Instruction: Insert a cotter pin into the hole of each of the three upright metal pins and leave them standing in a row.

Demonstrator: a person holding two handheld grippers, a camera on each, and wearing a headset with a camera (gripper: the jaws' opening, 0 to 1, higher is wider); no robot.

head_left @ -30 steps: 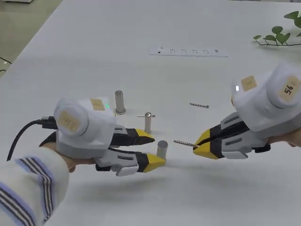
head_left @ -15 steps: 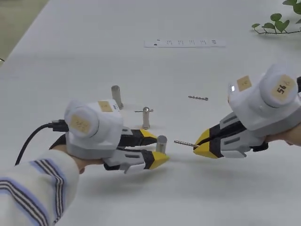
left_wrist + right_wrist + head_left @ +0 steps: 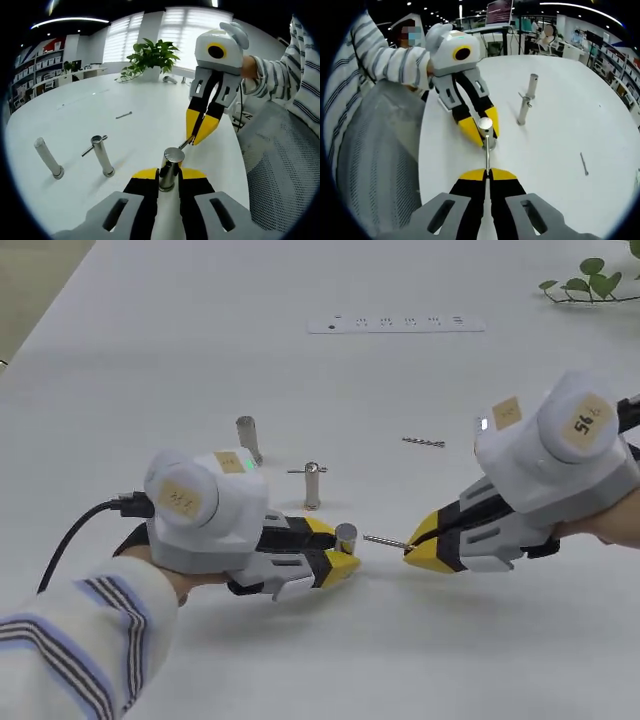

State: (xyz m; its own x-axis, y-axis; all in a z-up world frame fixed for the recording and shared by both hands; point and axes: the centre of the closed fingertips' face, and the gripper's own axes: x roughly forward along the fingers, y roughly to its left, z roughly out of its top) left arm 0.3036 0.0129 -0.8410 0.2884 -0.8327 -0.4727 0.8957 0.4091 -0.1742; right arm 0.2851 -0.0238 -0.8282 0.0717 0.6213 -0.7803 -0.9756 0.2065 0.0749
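Observation:
Three metal pins stand on the white table. My left gripper (image 3: pixel 338 552) is shut on the nearest pin (image 3: pixel 346 536), which stands upright between its yellow-tipped jaws in the left gripper view (image 3: pixel 170 167). My right gripper (image 3: pixel 412 545) is shut on a cotter pin (image 3: pixel 384 540) and holds it level. The cotter pin's tip (image 3: pixel 487 152) reaches the nearest pin's top (image 3: pixel 486 129); whether it is in the hole is not clear. The middle pin (image 3: pixel 312 485) has a cotter pin through it. The far pin (image 3: pixel 247 439) is bare.
A loose cotter pin (image 3: pixel 423 443) lies on the table beyond my right gripper. Further back lies a white power strip (image 3: pixel 410 324), and a leafy plant (image 3: pixel 590 278) sits at the far right corner. A black cable (image 3: pixel 75 530) trails from the left gripper.
My left gripper has slid forward and shut on the nearest pin. My right gripper has brought the cotter pin leftward until its tip reaches that pin. The head camera has shifted a little.

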